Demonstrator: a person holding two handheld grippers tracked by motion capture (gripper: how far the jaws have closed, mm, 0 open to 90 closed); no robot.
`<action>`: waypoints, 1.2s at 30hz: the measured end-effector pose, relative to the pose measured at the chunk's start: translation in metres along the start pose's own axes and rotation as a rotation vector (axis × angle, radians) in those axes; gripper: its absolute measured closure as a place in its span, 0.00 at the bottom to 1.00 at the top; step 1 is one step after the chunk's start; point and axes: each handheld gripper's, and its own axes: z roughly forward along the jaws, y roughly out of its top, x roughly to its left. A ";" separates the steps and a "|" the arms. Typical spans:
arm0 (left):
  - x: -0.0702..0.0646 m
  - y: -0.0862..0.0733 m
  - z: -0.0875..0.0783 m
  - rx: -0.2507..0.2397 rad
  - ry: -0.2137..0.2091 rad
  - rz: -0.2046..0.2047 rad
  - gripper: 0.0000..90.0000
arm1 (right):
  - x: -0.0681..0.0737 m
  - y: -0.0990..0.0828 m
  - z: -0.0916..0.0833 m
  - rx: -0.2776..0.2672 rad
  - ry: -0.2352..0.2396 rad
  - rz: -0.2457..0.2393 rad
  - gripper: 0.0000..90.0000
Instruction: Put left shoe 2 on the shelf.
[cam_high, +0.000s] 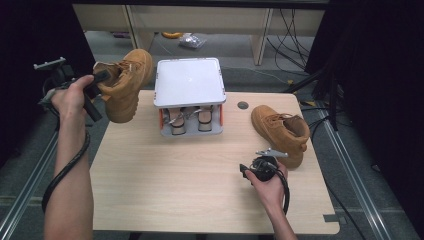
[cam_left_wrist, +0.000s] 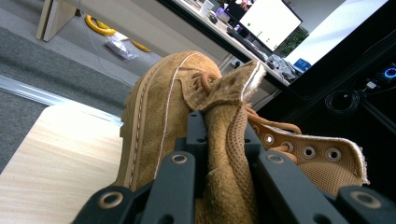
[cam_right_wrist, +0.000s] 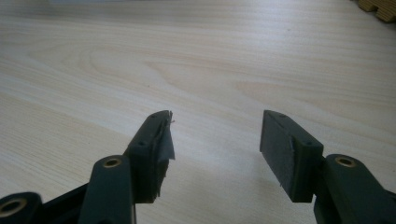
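Note:
A tan suede boot (cam_high: 127, 85) hangs in the air over the table's far left corner, toe up, beside the white box. My left gripper (cam_high: 100, 80) is shut on its tongue; in the left gripper view the folded tongue (cam_left_wrist: 229, 116) is pinched between the black jaws of that gripper (cam_left_wrist: 226, 140). The second tan boot (cam_high: 282, 132) lies on its side at the right of the table. In front of it my right gripper (cam_high: 245, 170) rests low over the wood, pointing left. The right gripper (cam_right_wrist: 215, 135) is open with bare tabletop between its jaws.
A white-topped rack (cam_high: 188, 82) stands at the back middle of the wooden table (cam_high: 175, 190), with a pair of sandals (cam_high: 190, 120) on its lower shelf. A round cable hole (cam_high: 243, 105) sits to its right. Desk legs and cables lie on the floor beyond.

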 end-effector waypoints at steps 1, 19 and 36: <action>0.000 0.000 0.000 0.000 -0.001 0.003 0.90 | 0.000 0.000 0.000 -0.001 0.000 0.000 0.49; -0.017 0.002 0.018 0.023 -0.032 -0.004 0.90 | -0.001 0.000 0.000 -0.002 -0.002 -0.018 0.49; -0.033 0.000 0.039 0.041 -0.046 -0.012 0.90 | 0.000 0.000 -0.002 -0.003 -0.006 0.001 0.49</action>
